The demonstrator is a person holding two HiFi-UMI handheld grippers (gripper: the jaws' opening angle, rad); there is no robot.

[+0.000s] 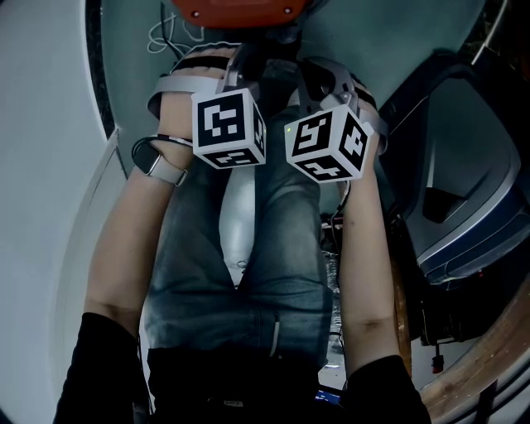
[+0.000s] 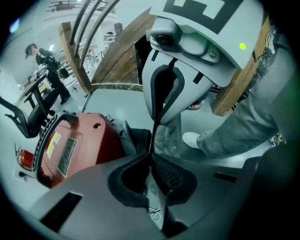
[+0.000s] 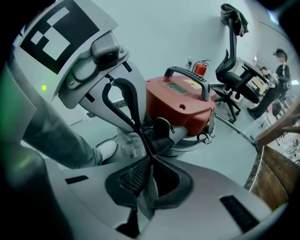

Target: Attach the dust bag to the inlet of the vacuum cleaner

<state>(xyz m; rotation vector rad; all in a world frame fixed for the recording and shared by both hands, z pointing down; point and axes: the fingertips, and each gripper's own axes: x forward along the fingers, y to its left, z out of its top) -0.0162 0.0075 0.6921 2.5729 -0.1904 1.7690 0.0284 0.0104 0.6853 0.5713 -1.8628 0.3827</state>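
Note:
I hold the pale dust bag (image 1: 237, 222) by its top edge with both grippers; it hangs down between the person's legs. My left gripper (image 2: 151, 157) is shut on the bag's thin edge, and grey bag fabric (image 2: 165, 137) shows just beyond the jaws. My right gripper (image 3: 149, 161) is shut on the same edge, facing the left one. The red vacuum cleaner (image 3: 180, 104) with a black handle stands on the floor just ahead, its black inlet (image 3: 159, 131) close beyond the jaws. It also shows as the red vacuum cleaner (image 1: 236, 10) at the top of the head view.
A dark grey-blue housing (image 1: 464, 190) lies at the right. An office chair (image 3: 236, 77) and a fire extinguisher (image 3: 200, 68) stand behind the vacuum. A wooden beam (image 2: 236, 91) and railing are close by. A person (image 2: 47, 70) stands in the background.

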